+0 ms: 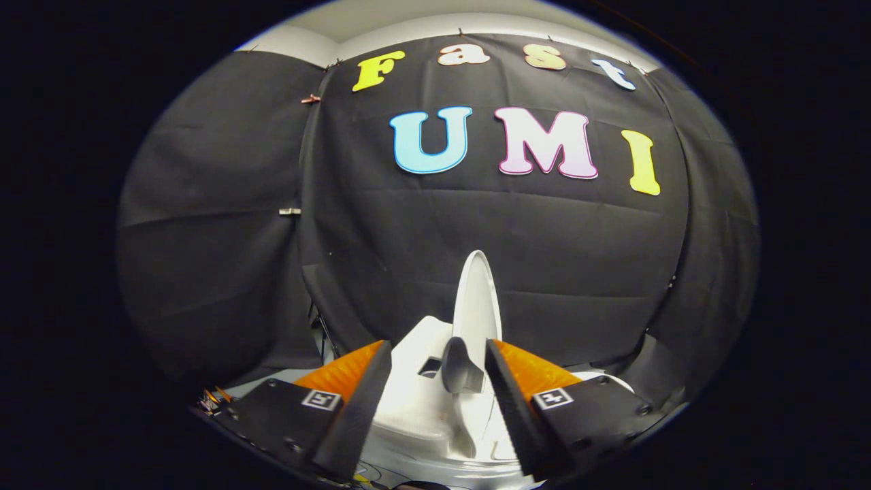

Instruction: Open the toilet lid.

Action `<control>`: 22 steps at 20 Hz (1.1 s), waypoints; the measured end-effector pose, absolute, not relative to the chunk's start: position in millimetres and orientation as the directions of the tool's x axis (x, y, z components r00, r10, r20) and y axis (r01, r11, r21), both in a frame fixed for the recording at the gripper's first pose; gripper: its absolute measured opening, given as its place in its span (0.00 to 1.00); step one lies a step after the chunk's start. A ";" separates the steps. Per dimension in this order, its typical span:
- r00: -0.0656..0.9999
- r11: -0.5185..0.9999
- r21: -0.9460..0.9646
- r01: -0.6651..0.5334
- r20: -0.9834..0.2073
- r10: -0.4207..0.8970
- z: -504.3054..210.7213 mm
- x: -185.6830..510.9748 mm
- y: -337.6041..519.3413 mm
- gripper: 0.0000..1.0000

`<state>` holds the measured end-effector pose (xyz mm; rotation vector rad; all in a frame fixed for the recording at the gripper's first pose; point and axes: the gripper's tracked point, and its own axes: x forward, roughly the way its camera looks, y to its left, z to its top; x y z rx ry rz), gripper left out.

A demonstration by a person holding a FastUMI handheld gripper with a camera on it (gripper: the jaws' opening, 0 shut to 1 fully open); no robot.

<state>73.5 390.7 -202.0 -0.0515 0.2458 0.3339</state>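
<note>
The toilet lid (476, 299), stiff, light, slippery plastic, stands upright just beyond the gripper (439, 371), jaws apart; grip its edge.

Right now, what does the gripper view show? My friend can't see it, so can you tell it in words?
The white toilet lid stands raised on edge, between and just beyond the open gripper with its two orange-and-black fingers. The white toilet sits below, against black cloth.

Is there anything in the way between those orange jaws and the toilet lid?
Nothing visible is. The toilet lid stands raised on edge just ahead of the gripper, rising from the white toilet. The open jaws flank its lower part, and I see no contact.
</note>
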 end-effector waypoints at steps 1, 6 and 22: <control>0.916 0.943 -0.014 -0.332 -0.241 0.319 -198.7 73.9 390.7 0.92; 0.912 0.932 -0.012 -0.362 -0.214 0.351 -174.5 66.3 387.8 0.98; 0.926 0.926 -0.047 -0.375 -0.071 0.371 -45.5 9.0 263.4 0.98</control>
